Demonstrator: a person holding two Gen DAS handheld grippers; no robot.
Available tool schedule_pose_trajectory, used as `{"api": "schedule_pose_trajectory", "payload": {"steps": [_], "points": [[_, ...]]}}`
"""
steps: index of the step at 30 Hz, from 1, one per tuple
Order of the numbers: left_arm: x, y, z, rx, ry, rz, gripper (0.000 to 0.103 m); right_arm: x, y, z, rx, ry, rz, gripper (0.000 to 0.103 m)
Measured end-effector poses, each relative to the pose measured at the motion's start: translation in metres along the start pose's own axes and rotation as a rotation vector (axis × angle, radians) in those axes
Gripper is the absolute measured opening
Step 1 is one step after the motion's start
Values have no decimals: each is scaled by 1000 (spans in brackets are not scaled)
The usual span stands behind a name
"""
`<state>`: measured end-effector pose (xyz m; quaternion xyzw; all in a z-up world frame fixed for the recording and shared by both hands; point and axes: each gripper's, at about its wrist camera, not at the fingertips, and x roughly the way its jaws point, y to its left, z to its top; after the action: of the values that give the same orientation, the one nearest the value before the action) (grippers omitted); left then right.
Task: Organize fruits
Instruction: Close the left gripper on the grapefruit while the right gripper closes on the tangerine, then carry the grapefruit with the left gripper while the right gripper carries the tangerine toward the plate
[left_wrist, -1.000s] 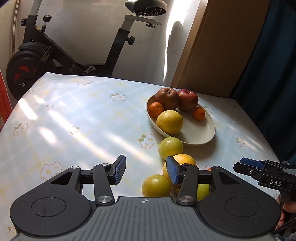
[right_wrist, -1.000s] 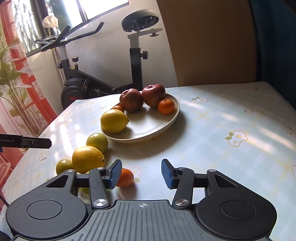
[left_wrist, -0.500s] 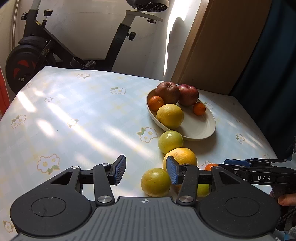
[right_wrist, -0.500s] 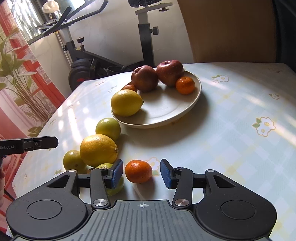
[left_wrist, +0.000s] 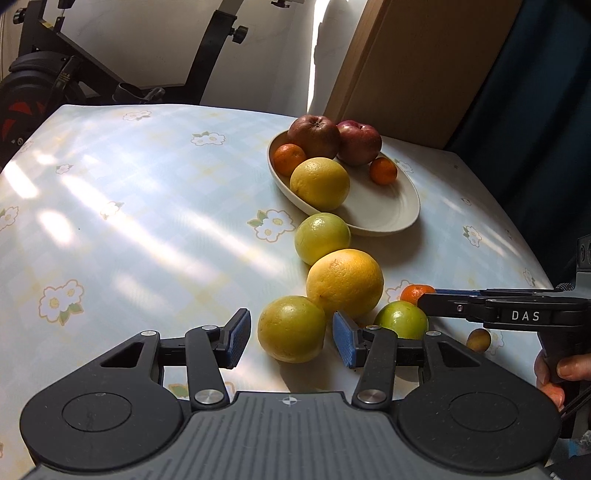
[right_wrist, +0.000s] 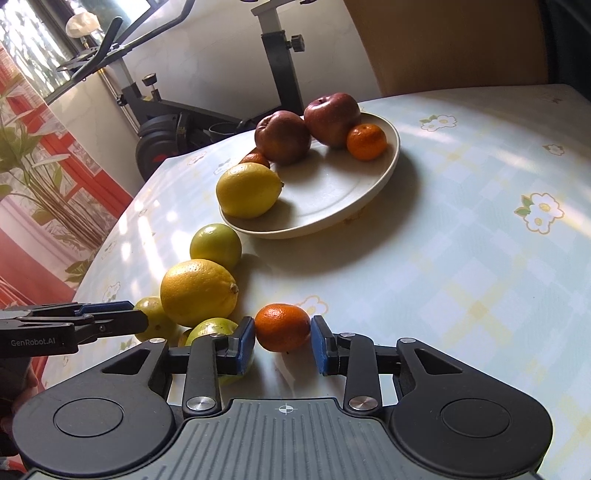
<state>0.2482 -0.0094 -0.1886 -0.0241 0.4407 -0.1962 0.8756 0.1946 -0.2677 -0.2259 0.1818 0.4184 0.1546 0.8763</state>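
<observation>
My right gripper (right_wrist: 282, 341) brackets the tangerine (right_wrist: 282, 326) on the table (right_wrist: 461, 258), fingers spread, not clamped; left gripper (left_wrist: 291, 341) spread around a yellow-green citrus (left_wrist: 291, 328); tangerine looks light, soft-skinned; pinch its middle gently.

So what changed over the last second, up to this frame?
Both grippers moved forward and down. The right gripper now brackets the loose mandarin, pads close beside it, not clearly clamped. The left gripper, open, straddles the nearest yellow-green fruit. The plate and its fruit stayed put.
</observation>
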Motion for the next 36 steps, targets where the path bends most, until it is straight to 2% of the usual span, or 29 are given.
{"api": "schedule_pose_trajectory", "payload": {"steps": [15, 18, 24, 29, 31, 36], "points": [[25, -6, 1, 60, 63, 20, 54, -6, -5, -4, 17, -29, -4, 29], [25, -8, -2, 87, 42, 31, 47, -6, -6, -4, 19, -34, -5, 29], [19, -7, 0, 78, 32, 15, 47, -10, -6, -3, 12, -55, -9, 28], [6, -3, 12, 51, -14, 8, 47, -13, -5, 3, -12, -76, -9, 15], [1, -2, 19, 42, -33, 3, 47, -11, -6, 6, -29, -61, -6, 17], [-2, -1, 33, 33, -59, 11, 47, -9, -7, 2, -23, -44, 2, 29]]}}
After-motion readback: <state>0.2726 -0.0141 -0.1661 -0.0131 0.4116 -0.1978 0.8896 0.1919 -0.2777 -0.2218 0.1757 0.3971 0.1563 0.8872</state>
